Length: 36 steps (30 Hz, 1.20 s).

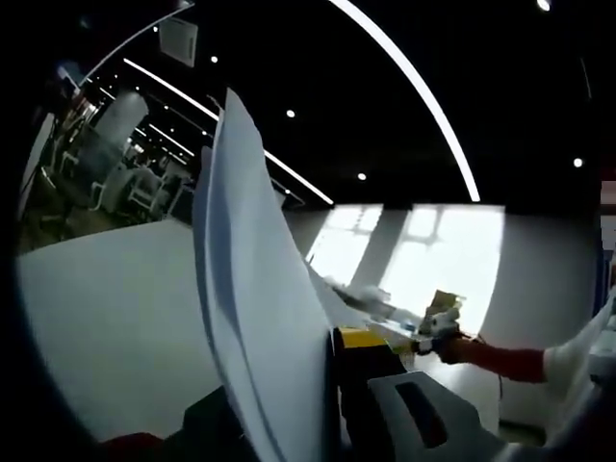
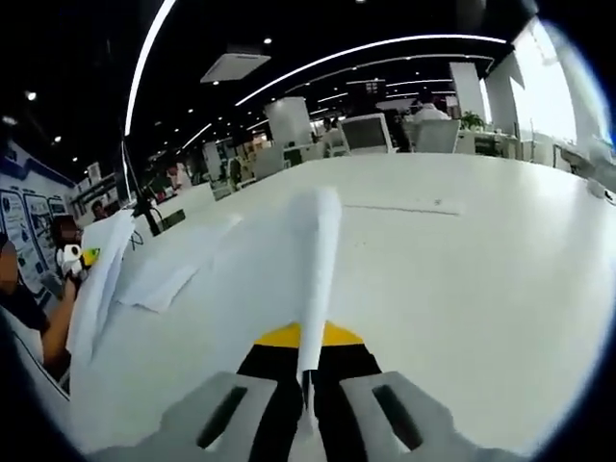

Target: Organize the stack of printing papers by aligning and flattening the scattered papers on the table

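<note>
Both grippers' jaws pinch paper sheets [image 1: 255, 318] [image 2: 316, 279] (held edge-on) above white table [image 2: 462, 279].

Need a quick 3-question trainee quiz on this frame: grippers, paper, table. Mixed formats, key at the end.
1. True or false: the right gripper is shut on a white paper sheet.
2. In the left gripper view, the left gripper holds: A) a curved stack of white paper sheets B) a mug C) nothing.
3. Fill in: in the right gripper view, loose white sheets lie flat on the white ____.

Key: 1 true; 2 A; 3 table.
</note>
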Each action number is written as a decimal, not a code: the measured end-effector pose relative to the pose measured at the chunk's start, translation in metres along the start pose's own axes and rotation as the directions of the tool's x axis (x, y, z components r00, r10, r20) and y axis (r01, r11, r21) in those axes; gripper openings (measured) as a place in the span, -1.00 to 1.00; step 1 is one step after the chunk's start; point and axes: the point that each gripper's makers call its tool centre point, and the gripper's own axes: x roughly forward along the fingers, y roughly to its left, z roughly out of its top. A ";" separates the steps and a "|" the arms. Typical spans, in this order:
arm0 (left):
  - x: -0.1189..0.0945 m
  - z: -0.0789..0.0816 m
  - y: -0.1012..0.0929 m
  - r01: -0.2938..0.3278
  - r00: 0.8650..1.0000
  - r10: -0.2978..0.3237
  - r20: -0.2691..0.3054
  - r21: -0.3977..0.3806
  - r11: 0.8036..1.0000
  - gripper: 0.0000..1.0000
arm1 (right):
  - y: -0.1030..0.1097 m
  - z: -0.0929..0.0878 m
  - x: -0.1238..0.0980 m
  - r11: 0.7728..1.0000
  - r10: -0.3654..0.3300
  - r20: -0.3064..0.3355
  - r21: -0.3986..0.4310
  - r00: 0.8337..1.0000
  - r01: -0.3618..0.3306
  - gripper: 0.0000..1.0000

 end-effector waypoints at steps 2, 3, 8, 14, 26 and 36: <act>0.000 0.000 0.000 -0.001 1.000 0.001 0.000 -0.001 1.000 -0.85 | 0.002 -0.001 -0.001 1.000 -0.004 0.000 -0.002 1.000 0.004 -1.00; 0.000 0.000 0.000 -0.001 1.000 0.001 0.000 -0.001 1.000 -0.85 | 0.000 0.000 -0.001 1.000 -0.003 -0.001 -0.001 1.000 0.003 -1.00; 0.000 0.000 0.000 -0.001 1.000 0.001 0.000 -0.001 1.000 -0.85 | -0.007 0.004 -0.001 1.000 -0.002 -0.007 -0.006 1.000 0.002 -1.00; 0.000 -0.001 0.000 -0.002 1.000 0.002 -0.001 -0.001 1.000 -0.85 | -0.010 0.007 -0.005 1.000 -0.013 -0.011 -0.009 1.000 0.013 -1.00; 0.002 0.000 0.004 -0.009 1.000 0.009 -0.007 -0.002 1.000 -0.85 | -0.003 0.007 -0.021 0.999 -0.046 -0.021 -0.022 0.999 0.045 -1.00; 0.002 0.000 0.006 -0.012 1.000 0.012 -0.008 -0.003 1.000 -0.85 | 0.002 0.021 -0.033 0.998 -0.050 -0.001 -0.041 0.999 0.050 -1.00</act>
